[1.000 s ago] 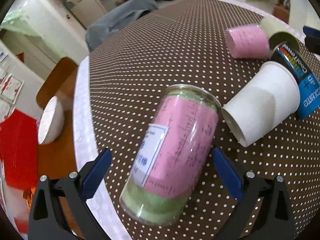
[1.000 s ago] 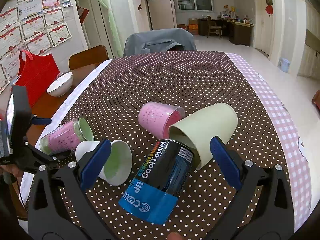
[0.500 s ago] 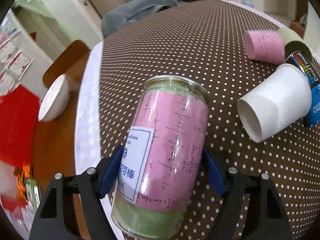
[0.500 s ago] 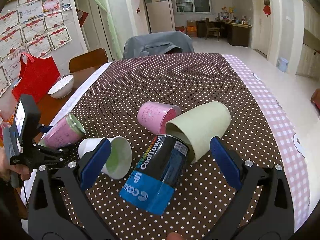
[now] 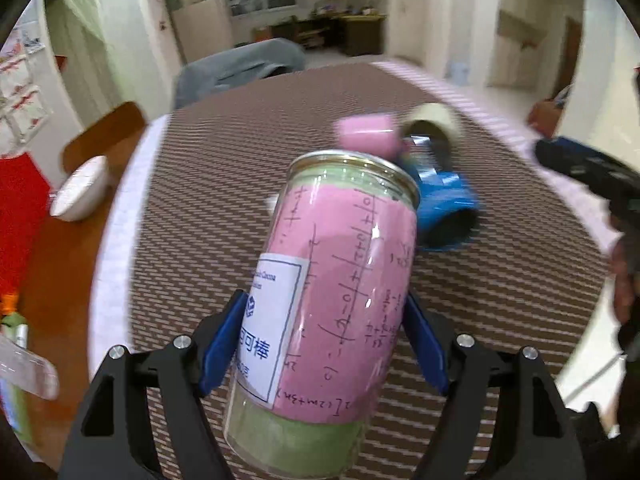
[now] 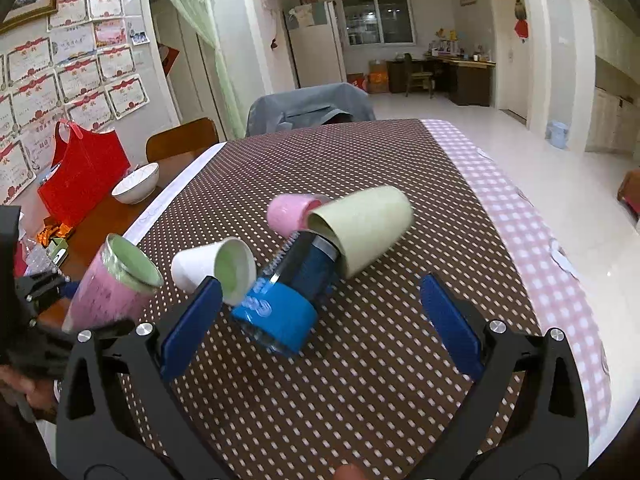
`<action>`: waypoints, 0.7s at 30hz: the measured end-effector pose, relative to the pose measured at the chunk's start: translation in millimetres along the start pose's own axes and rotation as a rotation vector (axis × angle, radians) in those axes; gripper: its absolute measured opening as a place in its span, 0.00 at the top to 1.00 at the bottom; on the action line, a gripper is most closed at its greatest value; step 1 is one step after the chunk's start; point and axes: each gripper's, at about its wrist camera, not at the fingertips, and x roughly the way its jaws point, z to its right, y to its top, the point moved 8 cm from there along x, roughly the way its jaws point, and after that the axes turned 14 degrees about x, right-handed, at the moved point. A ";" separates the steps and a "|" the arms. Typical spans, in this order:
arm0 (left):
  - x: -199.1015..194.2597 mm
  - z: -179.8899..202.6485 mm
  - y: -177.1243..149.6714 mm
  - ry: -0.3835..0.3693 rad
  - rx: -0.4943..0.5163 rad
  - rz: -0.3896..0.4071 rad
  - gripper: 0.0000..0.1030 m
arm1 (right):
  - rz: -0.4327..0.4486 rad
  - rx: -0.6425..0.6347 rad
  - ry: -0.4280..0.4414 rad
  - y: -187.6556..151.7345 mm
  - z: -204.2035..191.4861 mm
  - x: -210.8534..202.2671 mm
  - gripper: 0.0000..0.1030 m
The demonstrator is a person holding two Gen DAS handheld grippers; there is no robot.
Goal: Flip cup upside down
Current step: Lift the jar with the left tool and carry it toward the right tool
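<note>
My left gripper point(image 5: 324, 344) is shut on a clear cup with pink and green paper lining point(image 5: 332, 300), held off the table and tilted, its open mouth pointing up and away. The same cup shows at the left of the right wrist view point(image 6: 112, 284), raised above the table edge. My right gripper point(image 6: 316, 324) is open and empty, hovering above the blue "CoolTowel" can point(image 6: 286, 300). A white paper cup point(image 6: 212, 268), a pink cup point(image 6: 288, 212) and a pale green cup point(image 6: 364, 232) lie on their sides on the table.
The brown polka-dot tablecloth point(image 6: 360, 360) covers the table, with a pink checked strip along the right edge. A white bowl point(image 6: 136, 182) and red bag point(image 6: 80, 172) sit on the wooden side surface to the left. A grey-covered chair point(image 6: 308, 108) stands at the far end.
My left gripper closed on the pink and green cup, lifted it off the table and tilted it toward upright. The right gripper stayed open over the can.
</note>
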 end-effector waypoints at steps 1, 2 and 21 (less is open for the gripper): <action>-2.3 10.7 1.0 -0.008 0.011 0.007 0.27 | 0.003 0.004 -0.002 -1.6 3.2 -3.6 0.06; -3.6 22.7 2.4 -0.012 0.025 0.013 0.27 | 0.007 0.009 -0.004 -3.5 7.2 -7.7 0.06; 33.6 102.7 -0.9 -0.045 -0.063 -0.038 0.26 | 0.044 0.056 -0.050 -24.3 62.1 -49.1 0.06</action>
